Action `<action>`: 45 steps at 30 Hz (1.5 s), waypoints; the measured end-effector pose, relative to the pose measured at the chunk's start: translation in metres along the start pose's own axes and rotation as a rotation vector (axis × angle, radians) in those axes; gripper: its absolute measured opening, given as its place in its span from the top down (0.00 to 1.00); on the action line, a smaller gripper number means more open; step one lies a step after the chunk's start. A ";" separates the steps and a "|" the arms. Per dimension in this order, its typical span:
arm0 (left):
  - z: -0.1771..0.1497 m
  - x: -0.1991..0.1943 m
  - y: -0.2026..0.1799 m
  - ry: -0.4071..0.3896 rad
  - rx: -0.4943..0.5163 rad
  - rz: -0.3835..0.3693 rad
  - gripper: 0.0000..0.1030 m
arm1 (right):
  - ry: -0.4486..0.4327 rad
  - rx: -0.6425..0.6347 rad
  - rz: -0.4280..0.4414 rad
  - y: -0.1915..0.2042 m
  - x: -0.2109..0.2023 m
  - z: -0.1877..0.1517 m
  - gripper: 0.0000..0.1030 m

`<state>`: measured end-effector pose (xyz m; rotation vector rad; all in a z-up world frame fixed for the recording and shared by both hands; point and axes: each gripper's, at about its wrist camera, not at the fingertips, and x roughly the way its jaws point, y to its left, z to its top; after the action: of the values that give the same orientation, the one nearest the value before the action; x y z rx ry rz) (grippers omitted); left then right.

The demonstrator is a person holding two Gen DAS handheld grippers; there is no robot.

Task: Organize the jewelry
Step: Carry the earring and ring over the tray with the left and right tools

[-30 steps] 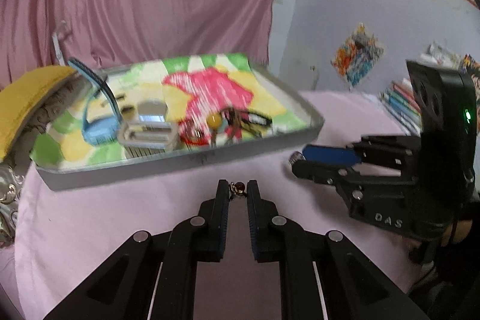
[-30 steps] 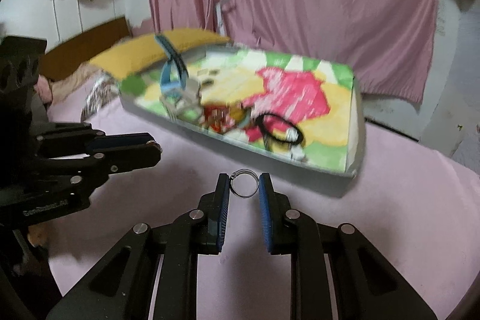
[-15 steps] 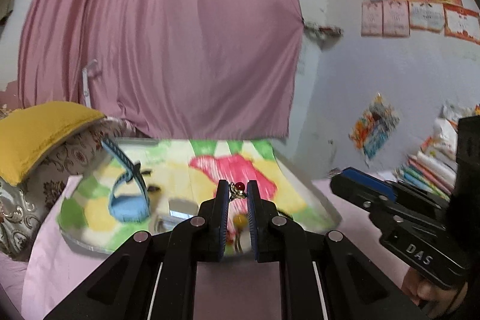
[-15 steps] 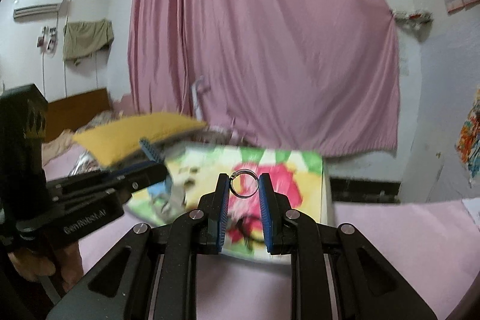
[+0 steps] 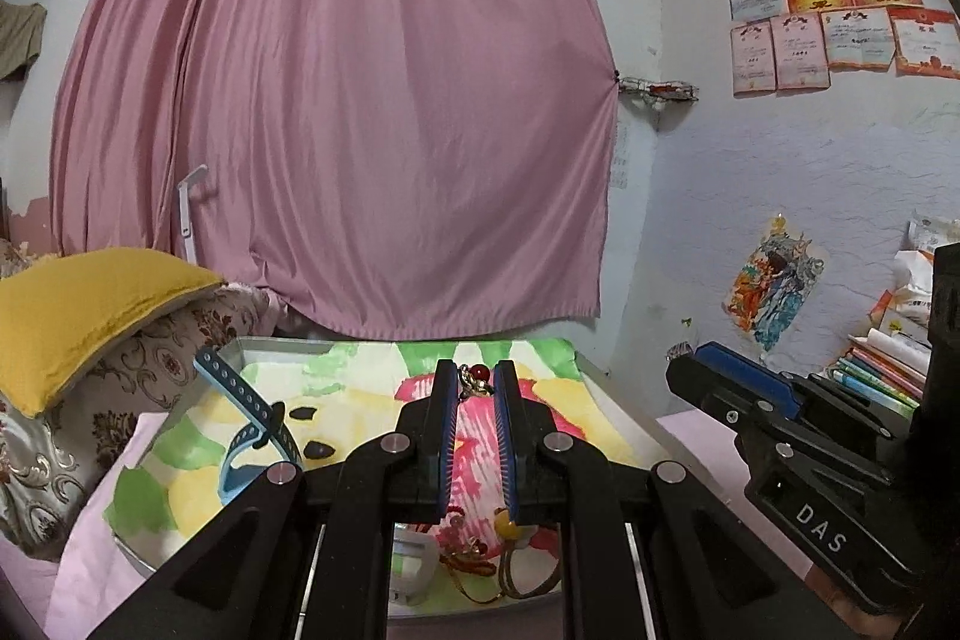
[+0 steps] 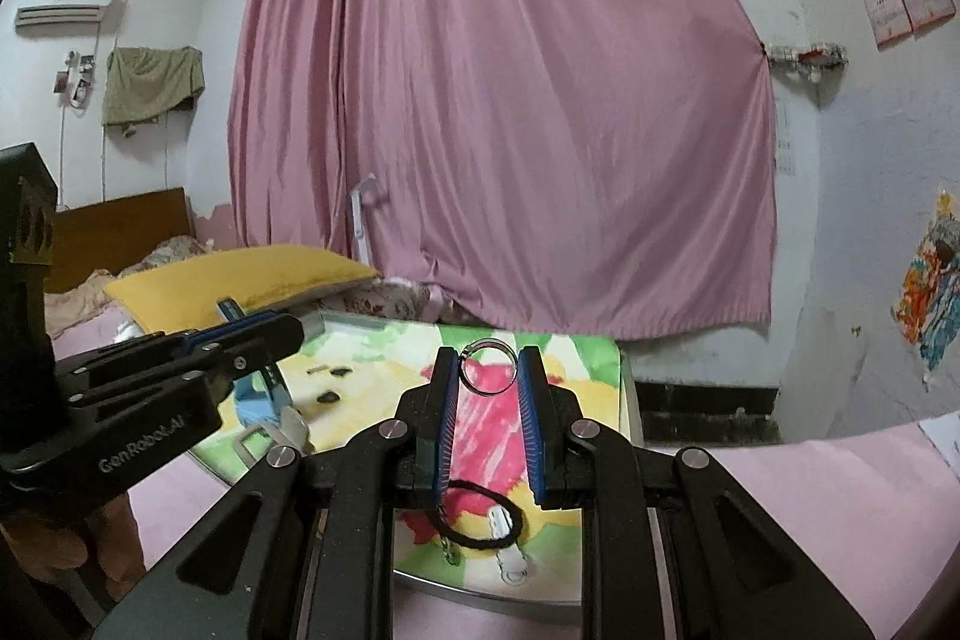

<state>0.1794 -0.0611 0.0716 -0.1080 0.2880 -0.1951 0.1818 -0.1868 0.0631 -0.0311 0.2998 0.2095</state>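
Above the grey metal tray with its bright painted lining, both grippers pointed slightly downward, side by side. Between its 2 blue pads the left gripper pinched a small gold ornament with a red bead. Beside it, the right gripper clasped a plain silver ring at its fingertips.

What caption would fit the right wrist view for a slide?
Right gripper holds a silver ring above the colourful tray; left gripper alongside.
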 end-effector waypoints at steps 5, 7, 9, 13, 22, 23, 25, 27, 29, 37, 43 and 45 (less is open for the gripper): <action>-0.006 0.012 0.002 0.067 0.005 0.004 0.89 | 0.083 -0.001 -0.008 -0.003 0.014 -0.002 0.83; -0.008 0.017 0.004 0.106 -0.002 0.003 0.89 | 0.099 0.003 -0.008 -0.003 0.017 -0.002 0.83; -0.009 0.024 0.006 0.149 -0.014 -0.001 0.89 | 0.127 0.009 -0.007 -0.005 0.021 -0.002 0.83; -0.014 0.035 0.010 0.220 -0.028 -0.001 0.89 | 0.197 0.026 0.016 -0.007 0.033 -0.004 0.83; -0.025 0.048 0.006 0.328 -0.005 0.006 0.89 | 0.306 0.049 0.040 -0.011 0.051 -0.014 0.83; -0.026 0.049 0.006 0.336 -0.003 0.008 0.89 | 0.311 0.052 0.041 -0.011 0.053 -0.014 0.83; -0.027 0.050 0.006 0.350 -0.004 0.010 0.89 | 0.323 0.054 0.047 -0.011 0.055 -0.015 0.83; -0.028 0.052 0.007 0.367 -0.010 0.007 0.89 | 0.332 0.049 0.049 -0.009 0.057 -0.016 0.83; -0.028 0.054 0.008 0.381 -0.013 0.005 0.89 | 0.339 0.044 0.051 -0.009 0.057 -0.016 0.83; -0.032 0.060 0.007 0.427 -0.015 0.006 0.89 | 0.389 0.051 0.075 -0.008 0.065 -0.019 0.83; -0.034 0.064 0.009 0.456 -0.023 -0.001 0.89 | 0.413 0.065 0.085 -0.010 0.070 -0.023 0.83; -0.035 0.066 0.009 0.465 -0.031 -0.008 0.89 | 0.417 0.063 0.086 -0.009 0.070 -0.023 0.83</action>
<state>0.2326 -0.0684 0.0191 -0.0936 0.7536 -0.2228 0.2426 -0.1825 0.0199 0.0010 0.7236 0.2783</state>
